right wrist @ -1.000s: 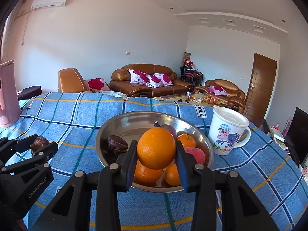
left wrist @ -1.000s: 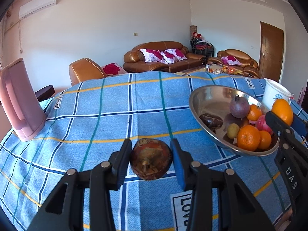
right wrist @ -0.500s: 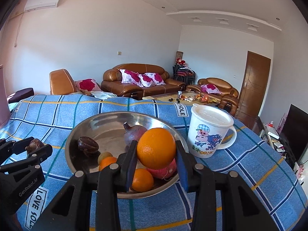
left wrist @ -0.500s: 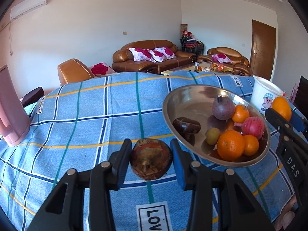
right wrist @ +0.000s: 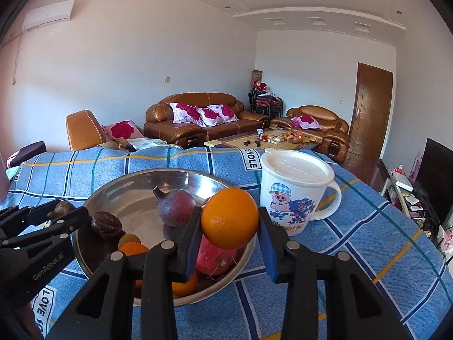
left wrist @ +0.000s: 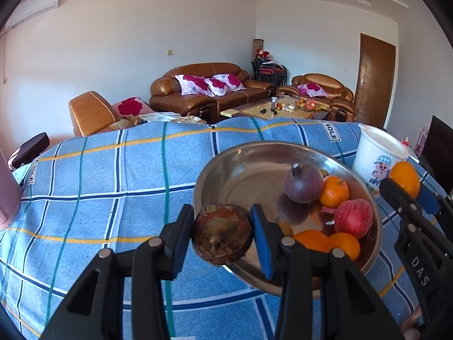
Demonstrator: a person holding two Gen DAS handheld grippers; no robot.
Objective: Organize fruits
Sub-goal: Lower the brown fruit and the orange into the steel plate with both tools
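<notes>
A steel bowl (left wrist: 243, 167) (right wrist: 127, 187) on the blue checked cloth holds a purple pomegranate (left wrist: 303, 183) (right wrist: 176, 207), a red fruit (left wrist: 354, 218), several oranges and a dark brown fruit (right wrist: 106, 223). My left gripper (left wrist: 223, 236) is shut on a brown mangosteen (left wrist: 223, 236) (right wrist: 61, 207) at the bowl's near left rim. My right gripper (right wrist: 230, 222) is shut on an orange (right wrist: 230, 218) (left wrist: 404, 178), held above the bowl's right rim, beside the mug.
A white lidded cartoon mug (right wrist: 296, 189) (left wrist: 378, 157) stands right of the bowl. A pink object (left wrist: 7, 198) is at the table's left edge. Sofas and a coffee table stand beyond the table's far edge.
Both grippers have shifted right with their fruits. The left gripper's mangosteen now overlaps the bowl's near rim; the orange has moved toward the bowl's right side near the mug.
</notes>
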